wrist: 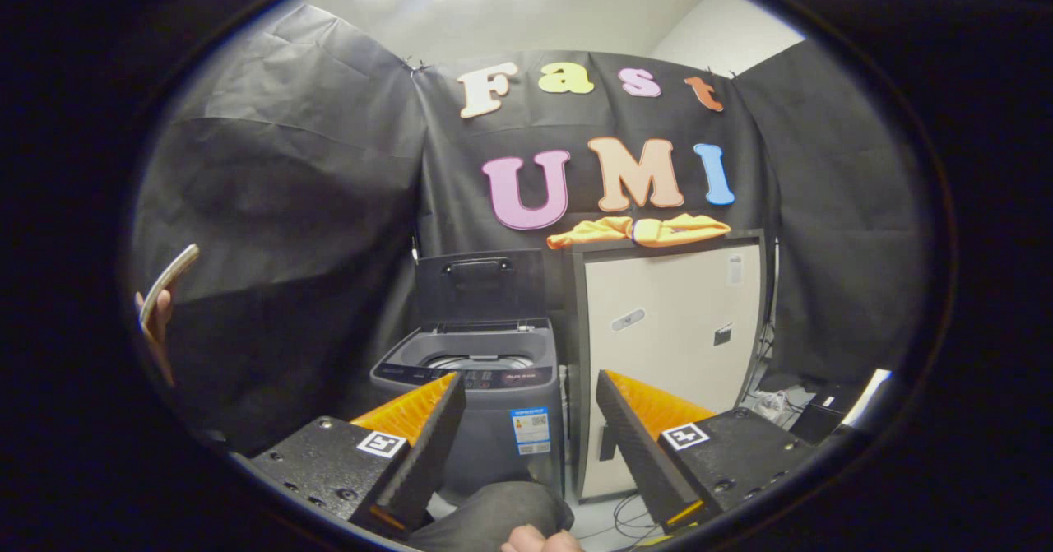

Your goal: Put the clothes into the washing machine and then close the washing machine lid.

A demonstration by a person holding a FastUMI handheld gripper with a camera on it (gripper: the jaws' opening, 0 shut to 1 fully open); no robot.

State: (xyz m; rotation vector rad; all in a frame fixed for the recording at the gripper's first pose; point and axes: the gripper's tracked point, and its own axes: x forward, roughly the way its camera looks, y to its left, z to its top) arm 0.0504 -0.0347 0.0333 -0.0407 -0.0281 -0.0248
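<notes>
One washing machine (477,387) stands on the floor beyond the fingers, small and dark grey, its lid (480,286) tipped up against the booth wall so the drum opening shows. Just beside it is one pale cabinet (670,330). On the cabinet's top lies one piece of clothing (640,229), bright orange and crumpled in a flat heap. The gripper (531,396) has its two fingers spread wide apart, holding nothing. One hand (156,313) off to the side holds a phone (169,280).
</notes>
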